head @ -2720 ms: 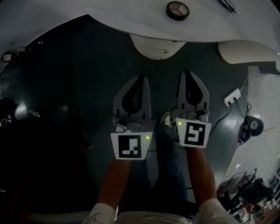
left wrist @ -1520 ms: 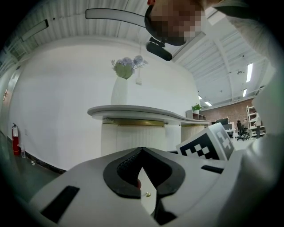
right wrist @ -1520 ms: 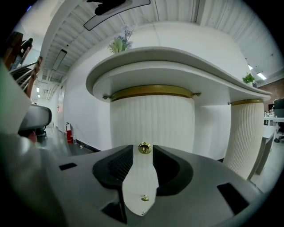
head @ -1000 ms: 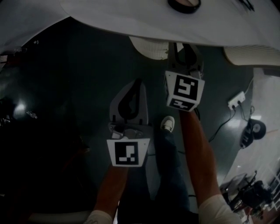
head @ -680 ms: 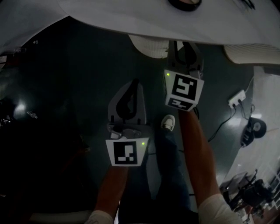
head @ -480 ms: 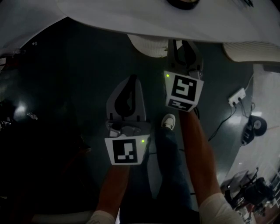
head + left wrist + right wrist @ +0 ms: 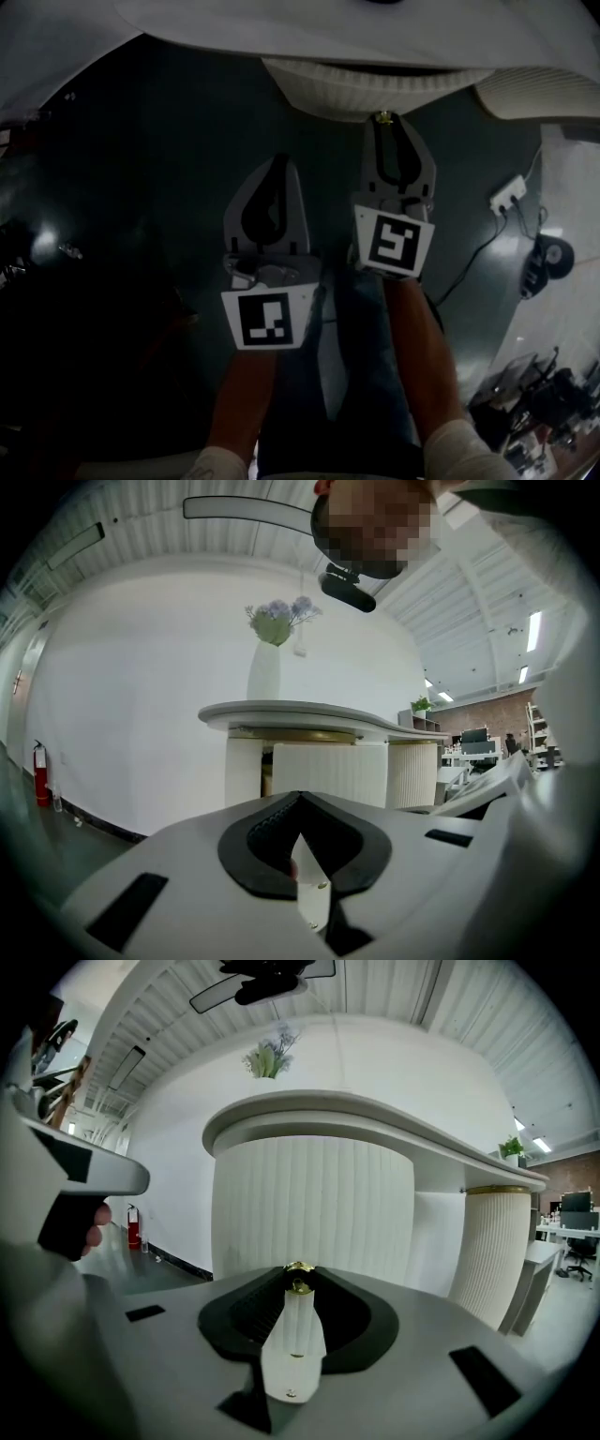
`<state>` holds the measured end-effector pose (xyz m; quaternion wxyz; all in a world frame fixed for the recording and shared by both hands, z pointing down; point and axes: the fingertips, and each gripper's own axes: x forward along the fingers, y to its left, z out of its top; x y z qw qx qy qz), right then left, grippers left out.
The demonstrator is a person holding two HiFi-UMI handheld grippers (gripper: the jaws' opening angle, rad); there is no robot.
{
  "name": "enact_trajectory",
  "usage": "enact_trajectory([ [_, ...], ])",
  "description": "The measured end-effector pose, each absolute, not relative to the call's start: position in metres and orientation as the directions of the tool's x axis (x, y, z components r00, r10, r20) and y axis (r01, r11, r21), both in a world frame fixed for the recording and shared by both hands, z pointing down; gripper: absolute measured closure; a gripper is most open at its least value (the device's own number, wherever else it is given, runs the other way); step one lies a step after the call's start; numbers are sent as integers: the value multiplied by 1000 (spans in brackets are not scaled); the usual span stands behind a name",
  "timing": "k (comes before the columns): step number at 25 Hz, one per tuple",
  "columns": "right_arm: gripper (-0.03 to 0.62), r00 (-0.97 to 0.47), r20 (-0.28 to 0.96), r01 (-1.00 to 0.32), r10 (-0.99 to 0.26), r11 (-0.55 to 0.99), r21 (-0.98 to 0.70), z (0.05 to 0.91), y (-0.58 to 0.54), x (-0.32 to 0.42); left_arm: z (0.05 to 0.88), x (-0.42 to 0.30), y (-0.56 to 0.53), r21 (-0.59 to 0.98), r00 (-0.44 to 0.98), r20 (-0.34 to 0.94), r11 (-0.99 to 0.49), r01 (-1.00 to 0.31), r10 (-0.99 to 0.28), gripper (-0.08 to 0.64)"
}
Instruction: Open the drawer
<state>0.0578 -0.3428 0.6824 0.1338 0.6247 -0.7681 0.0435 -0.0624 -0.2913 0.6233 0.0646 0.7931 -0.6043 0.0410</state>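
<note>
Right gripper: jaws just closed narrow; clamped on the gold knob, so a pull can be made
Drawer: ribbed front under the counter; judged partly out
Left gripper: shut, empty; kept back

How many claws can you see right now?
2. In the head view the left claw is at left, shut and empty; the right claw, further forward, has just been closing its jaws and grips the gold knob of the ribbed drawer front.
</note>
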Motion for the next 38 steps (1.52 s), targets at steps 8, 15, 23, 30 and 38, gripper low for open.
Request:
enact_trajectory([
  [8, 488, -177, 273, -973, -946, 209, 95, 683, -286, 65, 617, -63, -274, 47, 295, 133, -292, -955, -946, 558],
  [15, 488, -156, 265, -975, -952, 191, 111, 691, -197, 84, 624, -54, -199, 49, 307, 131, -303, -952, -943, 558],
  [23, 488, -139, 301, -979, -943, 177, 101, 686, -199, 84, 614, -55, -218, 52, 335, 159, -331, -942, -929, 557],
  [30, 488, -143, 329, -975, -933, 190, 113, 687, -198, 83, 605, -56, -218, 46, 340, 158, -337, -941, -927, 558],
  [38, 486, -163, 336, -980, -927, 192, 54, 675, -194, 82, 592, -55, -213, 46, 340, 160, -337, -941, -927, 558],
])
